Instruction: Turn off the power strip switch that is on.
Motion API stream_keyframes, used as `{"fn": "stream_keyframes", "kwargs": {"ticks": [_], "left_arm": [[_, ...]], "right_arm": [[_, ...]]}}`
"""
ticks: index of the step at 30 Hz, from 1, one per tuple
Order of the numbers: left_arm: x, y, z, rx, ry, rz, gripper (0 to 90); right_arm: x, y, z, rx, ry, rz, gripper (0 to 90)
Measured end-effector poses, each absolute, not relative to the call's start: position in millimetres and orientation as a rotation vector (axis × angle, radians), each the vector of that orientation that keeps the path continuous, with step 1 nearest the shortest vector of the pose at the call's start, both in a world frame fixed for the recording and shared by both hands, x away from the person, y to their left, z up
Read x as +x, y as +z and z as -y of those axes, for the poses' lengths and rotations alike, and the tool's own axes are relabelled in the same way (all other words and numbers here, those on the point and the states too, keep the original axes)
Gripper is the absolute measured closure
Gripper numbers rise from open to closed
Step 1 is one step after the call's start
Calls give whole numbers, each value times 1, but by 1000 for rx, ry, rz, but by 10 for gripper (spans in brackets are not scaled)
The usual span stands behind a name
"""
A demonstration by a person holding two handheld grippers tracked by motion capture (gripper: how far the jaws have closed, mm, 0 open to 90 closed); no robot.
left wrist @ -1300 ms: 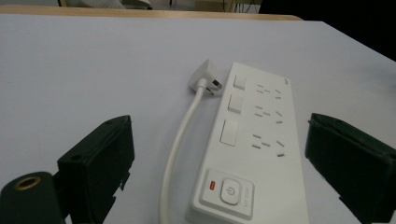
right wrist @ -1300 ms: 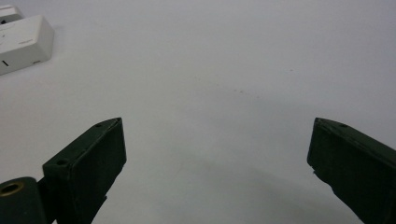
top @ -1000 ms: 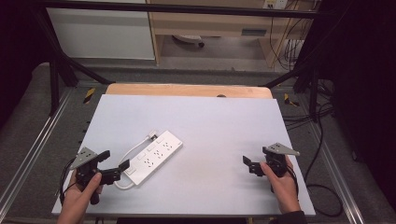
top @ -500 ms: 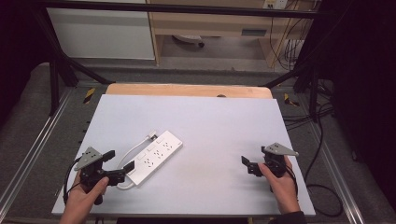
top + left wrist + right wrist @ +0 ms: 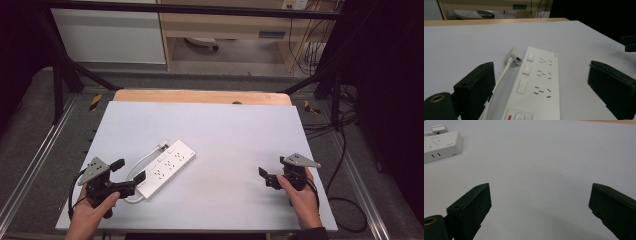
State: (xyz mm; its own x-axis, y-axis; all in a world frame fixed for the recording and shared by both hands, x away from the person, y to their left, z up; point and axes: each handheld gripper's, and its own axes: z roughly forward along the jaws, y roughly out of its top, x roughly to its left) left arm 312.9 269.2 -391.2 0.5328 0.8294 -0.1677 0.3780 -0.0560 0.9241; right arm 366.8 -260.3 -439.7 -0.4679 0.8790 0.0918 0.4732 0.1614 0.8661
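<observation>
White power strip (image 5: 167, 167) lies flat on the pale grey table (image 5: 225, 130), in the near left part of it, set on a slant so that its near end points toward the person's left hand and its far end points right and away. Its face is up: in the left gripper view three rocker switches run along one side with rows of socket slots beside them, and a further switch with a red mark sits at the near end. A white cord (image 5: 142, 162) leaves that near end, loops round on the table and runs along the strip's left side to a white plug (image 5: 513, 55), which lies on the table just beside the strip's far end.

The left gripper (image 5: 129, 174), held in the left hand (image 5: 92, 207), sits at the near end of the strip. Its jaws stand wide apart and hold nothing; in the left gripper view the strip's near end and the cord lie between them, the cord close to the left jaw, though whether either jaw touches anything cannot be told.

The right gripper (image 5: 272, 172), held in the right hand (image 5: 302, 200), is near the right edge of the table, well apart from the strip. Its jaws are also spread wide and empty, with bare table between them in the right gripper view, where the strip's far end (image 5: 441, 145) shows at the far left.
</observation>
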Motion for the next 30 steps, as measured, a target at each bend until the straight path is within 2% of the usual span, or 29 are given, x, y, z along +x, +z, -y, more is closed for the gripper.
{"fn": "stream_keyframes", "kwargs": {"ticks": [14, 26, 27, 28, 30], "left_arm": [[308, -378, -269, 1591, 555, -1024, 149], [312, -371, -260, 1620, 546, -1018, 404], [312, -371, -260, 1619, 546, -1014, 404], [313, -370, -259, 1621, 544, -1010, 453], [314, -369, -258, 1622, 544, -1000, 496]], "right_arm": [[367, -438, 263, 1292, 1241, -1995, 48], [367, -439, 264, 1303, 1227, -1986, 49], [367, -439, 264, 1303, 1227, -1986, 49], [367, -439, 264, 1304, 1228, -1982, 49], [367, -439, 265, 1305, 1228, -1981, 49]]}}
